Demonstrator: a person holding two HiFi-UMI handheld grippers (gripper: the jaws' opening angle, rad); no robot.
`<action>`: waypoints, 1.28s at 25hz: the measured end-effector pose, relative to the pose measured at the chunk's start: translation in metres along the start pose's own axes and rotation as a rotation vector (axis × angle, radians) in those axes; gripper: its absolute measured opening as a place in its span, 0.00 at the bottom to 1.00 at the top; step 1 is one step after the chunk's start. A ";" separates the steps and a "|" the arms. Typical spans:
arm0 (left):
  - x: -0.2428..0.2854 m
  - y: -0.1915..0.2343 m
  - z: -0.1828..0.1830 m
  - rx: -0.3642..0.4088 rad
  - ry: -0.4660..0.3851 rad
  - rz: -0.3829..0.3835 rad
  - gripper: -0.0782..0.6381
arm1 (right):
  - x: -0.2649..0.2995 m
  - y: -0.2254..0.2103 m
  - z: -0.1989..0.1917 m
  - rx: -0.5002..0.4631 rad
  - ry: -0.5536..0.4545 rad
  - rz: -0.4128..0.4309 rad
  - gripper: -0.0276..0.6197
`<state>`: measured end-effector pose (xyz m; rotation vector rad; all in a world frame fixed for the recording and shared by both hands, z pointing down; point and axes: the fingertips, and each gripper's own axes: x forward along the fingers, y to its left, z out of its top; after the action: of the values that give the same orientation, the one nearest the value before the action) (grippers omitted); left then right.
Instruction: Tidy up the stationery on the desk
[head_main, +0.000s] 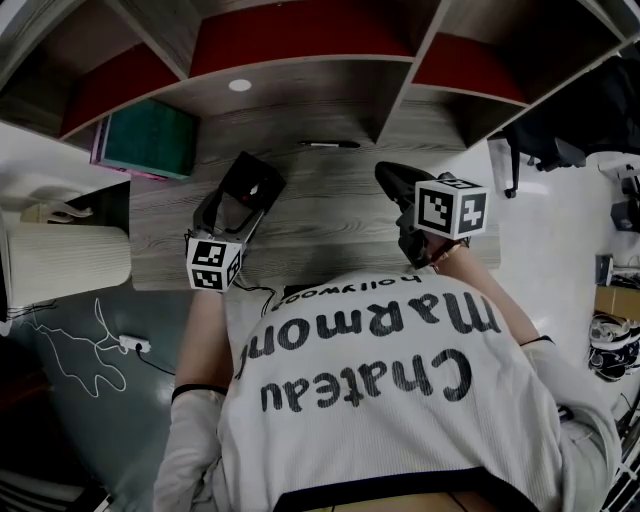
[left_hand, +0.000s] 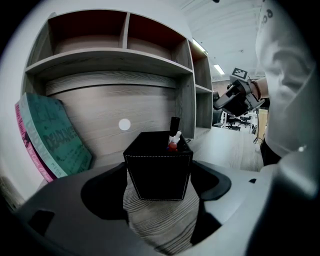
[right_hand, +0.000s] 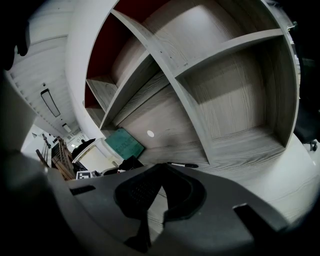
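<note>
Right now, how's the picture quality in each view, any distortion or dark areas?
Head view: evenly lit and sharp, though the grey wooden shelving bows at the edges. Left gripper view: strong fisheye, dark corners, the black stitched square pen holder between the jaws crisp. Right gripper view: tilted, shelving curves hard, the black pen small but clear.

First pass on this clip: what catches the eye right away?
The left tongs clasp a black pen box standing on the desk. A pen lies loose at the back of the desk, and a teal book leans at its left. The right tongs hover shut and empty over the desk's right side.
</note>
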<state>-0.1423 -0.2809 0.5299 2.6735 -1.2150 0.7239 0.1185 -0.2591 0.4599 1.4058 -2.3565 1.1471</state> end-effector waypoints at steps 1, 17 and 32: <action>0.000 0.000 0.000 0.000 -0.003 -0.004 0.66 | 0.001 0.000 -0.001 0.002 0.001 0.000 0.07; -0.018 -0.002 -0.018 -0.123 0.036 0.051 0.65 | 0.003 -0.013 -0.011 0.040 0.028 -0.001 0.07; -0.096 -0.038 0.043 -0.560 -0.293 0.092 0.65 | 0.064 -0.012 -0.027 0.000 0.155 0.098 0.07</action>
<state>-0.1525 -0.2026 0.4508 2.3059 -1.3618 -0.0219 0.0874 -0.2876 0.5167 1.1670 -2.3381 1.2333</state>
